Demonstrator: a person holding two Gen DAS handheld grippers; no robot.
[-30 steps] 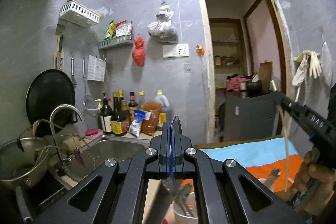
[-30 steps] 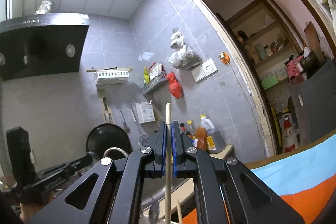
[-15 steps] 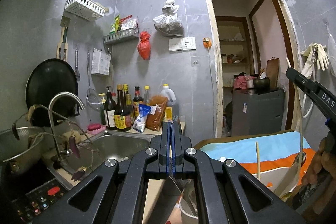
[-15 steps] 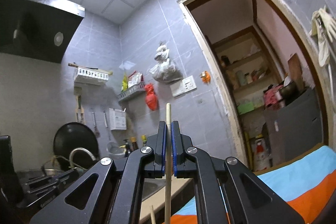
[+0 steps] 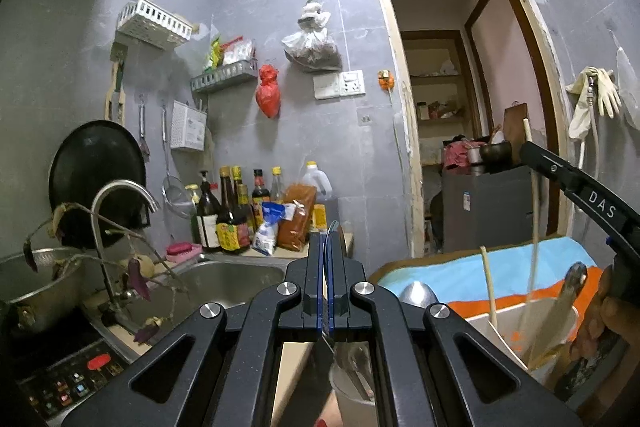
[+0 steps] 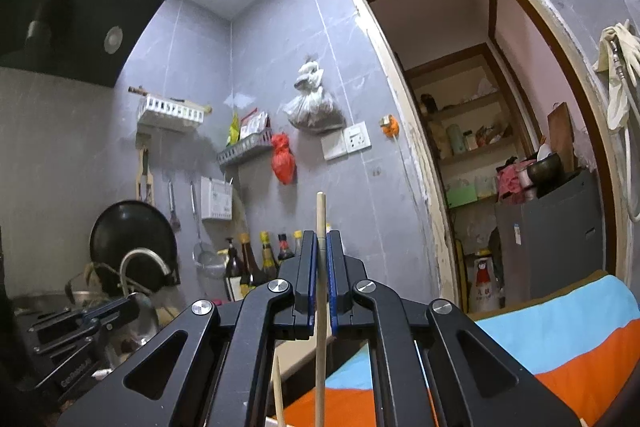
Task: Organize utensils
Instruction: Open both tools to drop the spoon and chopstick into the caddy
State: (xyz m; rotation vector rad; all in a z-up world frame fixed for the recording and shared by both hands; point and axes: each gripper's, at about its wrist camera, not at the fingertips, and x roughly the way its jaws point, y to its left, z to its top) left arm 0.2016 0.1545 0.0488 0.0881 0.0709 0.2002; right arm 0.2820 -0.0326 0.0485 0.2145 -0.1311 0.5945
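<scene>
Left gripper (image 5: 325,247): fingers pressed together, a thin metal utensil handle (image 5: 329,231) pinched edge-on between the blue pads; its lower part runs down into a white cup (image 5: 352,393) directly under the gripper, where other metal pieces stand.

Right gripper (image 6: 319,247): fingers clamped on a wooden chopstick (image 6: 320,307), held upright, its blunt top rising above the fingertips.

White holder (image 5: 528,327): right of the cup, on the orange and blue cloth (image 5: 460,279); the gripped chopstick's lower part, blurred, reaches down into it in the left view. A second chopstick (image 5: 489,287) leans at its left rim, and a metal handle (image 5: 570,287) at its right.

Spoon bowl (image 5: 418,293): between cup and holder.

Background: sink (image 5: 224,283), faucet (image 5: 120,211), sauce bottles (image 5: 232,215) along the counter's back edge.
</scene>
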